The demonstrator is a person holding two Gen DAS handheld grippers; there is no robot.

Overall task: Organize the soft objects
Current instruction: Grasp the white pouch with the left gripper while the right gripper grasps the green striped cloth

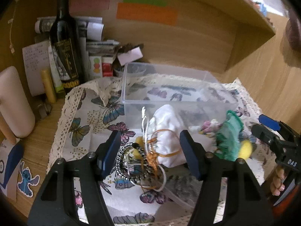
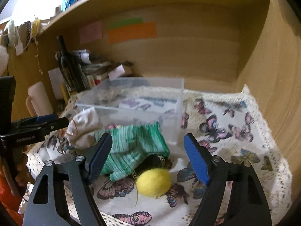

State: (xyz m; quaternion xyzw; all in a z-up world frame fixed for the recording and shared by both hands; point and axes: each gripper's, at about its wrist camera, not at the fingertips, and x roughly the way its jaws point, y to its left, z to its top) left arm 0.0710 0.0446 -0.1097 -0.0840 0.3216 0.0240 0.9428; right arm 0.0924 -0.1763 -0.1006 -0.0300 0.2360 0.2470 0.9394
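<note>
A clear plastic box [image 1: 169, 86] stands on a butterfly cloth [image 1: 90, 113]; it also shows in the right wrist view [image 2: 131, 98]. In front of it lie a white cloth bundle [image 1: 167, 131], a tangle of cords and a black-and-white braided rope [image 1: 135, 165], a green knitted piece [image 2: 131, 146] and a yellow felt ball [image 2: 153, 181]. My left gripper [image 1: 150, 150] is open, its fingers on either side of the cords and white bundle. My right gripper [image 2: 148, 156] is open over the green piece and the yellow ball. The right gripper shows at the right edge of the left view [image 1: 267, 130].
A dark wine bottle [image 1: 64, 43], papers, small boxes and a cream cylinder [image 1: 15, 101] crowd the shelf's back left. Wooden walls close the back and right [image 2: 272, 75]. Coloured sticky notes [image 1: 146, 11] are on the back wall. A lace edge [image 2: 263, 128] borders the cloth.
</note>
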